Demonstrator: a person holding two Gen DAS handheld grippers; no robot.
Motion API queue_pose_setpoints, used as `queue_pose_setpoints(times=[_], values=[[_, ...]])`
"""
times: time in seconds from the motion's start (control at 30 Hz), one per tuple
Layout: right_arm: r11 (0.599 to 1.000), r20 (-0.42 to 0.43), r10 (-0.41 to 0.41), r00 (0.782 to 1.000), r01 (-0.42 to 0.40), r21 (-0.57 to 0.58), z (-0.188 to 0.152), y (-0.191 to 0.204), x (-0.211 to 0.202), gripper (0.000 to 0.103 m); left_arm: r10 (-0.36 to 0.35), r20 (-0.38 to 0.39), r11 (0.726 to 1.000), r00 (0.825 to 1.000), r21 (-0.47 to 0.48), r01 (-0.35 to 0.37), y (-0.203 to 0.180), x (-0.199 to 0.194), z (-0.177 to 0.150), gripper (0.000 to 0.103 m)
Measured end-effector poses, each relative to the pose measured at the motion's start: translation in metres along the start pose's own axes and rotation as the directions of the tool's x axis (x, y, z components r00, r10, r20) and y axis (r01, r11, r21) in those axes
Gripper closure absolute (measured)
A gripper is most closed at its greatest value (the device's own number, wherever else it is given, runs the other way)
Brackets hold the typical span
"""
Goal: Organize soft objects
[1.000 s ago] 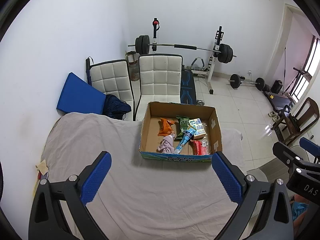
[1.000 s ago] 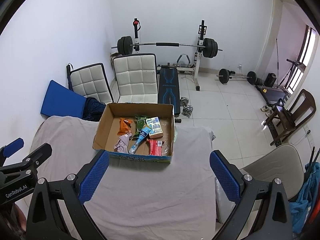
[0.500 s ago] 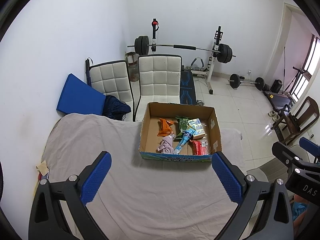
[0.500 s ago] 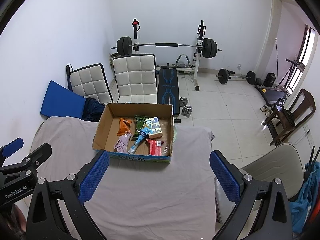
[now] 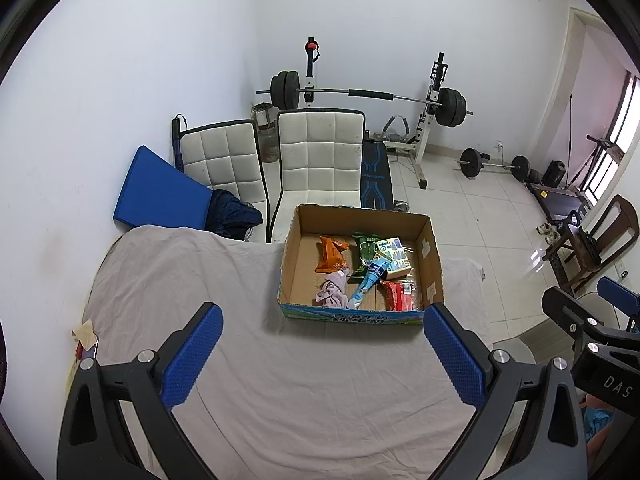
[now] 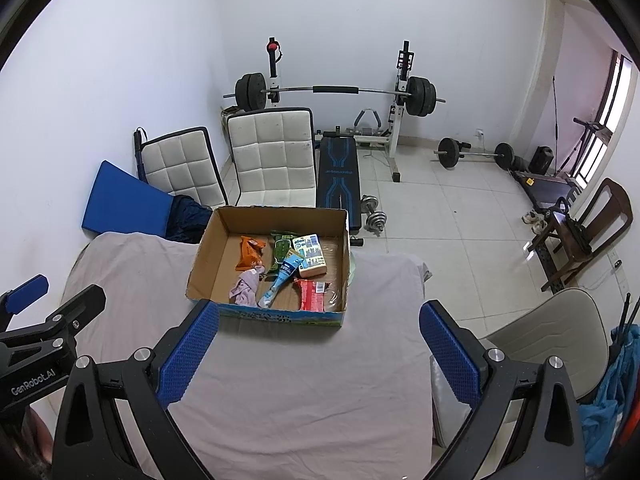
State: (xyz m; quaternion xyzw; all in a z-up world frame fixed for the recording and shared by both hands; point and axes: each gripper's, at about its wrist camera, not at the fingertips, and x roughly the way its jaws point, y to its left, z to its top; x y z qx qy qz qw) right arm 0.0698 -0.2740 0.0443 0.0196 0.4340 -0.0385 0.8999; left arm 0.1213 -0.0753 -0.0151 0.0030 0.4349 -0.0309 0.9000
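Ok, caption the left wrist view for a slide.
Open left gripper hovers above a cloth-covered table, facing a cardboard box of soft packets.

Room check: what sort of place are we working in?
Most likely a spare room at home used as a gym: a loaded barbell on its rack, a weight bench, and a cloth-covered table holding the cardboard box.

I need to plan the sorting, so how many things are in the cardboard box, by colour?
Inside the cardboard box:
Orange packet: 1
Green packet: 1
Blue tube: 1
Red packet: 1
Pink cloth: 1
Cream carton: 1
Total: 6
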Motion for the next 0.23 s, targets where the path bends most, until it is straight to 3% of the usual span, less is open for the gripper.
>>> queue_pose_setpoints(times=[0.23], values=[[1.000, 0.000, 0.002, 1.000, -0.002, 0.001, 0.0001, 0.0007, 0.0012, 0.001, -0.001, 0.002, 1.000, 1.000, -0.001, 0.001, 0.0001, 0.0002, 0.0007, 0.000]])
